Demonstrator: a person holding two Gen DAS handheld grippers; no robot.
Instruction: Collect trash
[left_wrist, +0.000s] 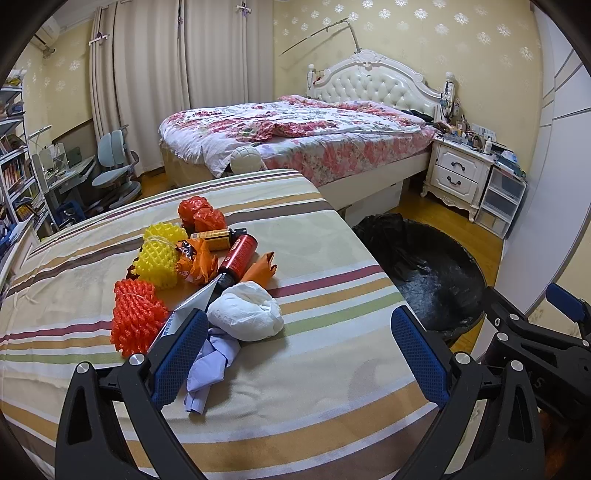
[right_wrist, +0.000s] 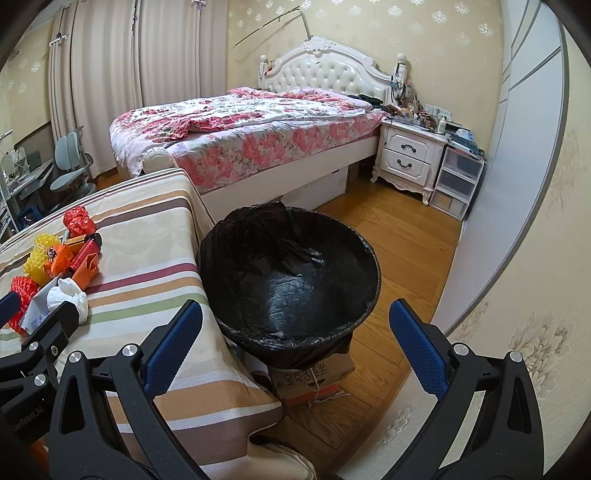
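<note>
With both tongs wide and empty, expect snagging: lilac scrap (left_wrist: 207, 365) touching left gripper (left_wrist: 299, 354) inner finger, possibly dragging white wad (left_wrist: 245, 310); bin (right_wrist: 364, 258) under right gripper (right_wrist: 295, 350).

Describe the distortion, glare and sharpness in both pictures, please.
Left wrist view: fisheye bends the striped cloth-covered table; dark corner vignette; sharp crumpled white paper wad. Right wrist view: light sheen on the black plastic bin liner; curved walls.

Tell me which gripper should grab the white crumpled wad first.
Left. The left gripper hangs open over the striped cloth with the white wad just ahead of its jaws. The right gripper, also open, faces the black-lined bin, away from the pile.
</note>
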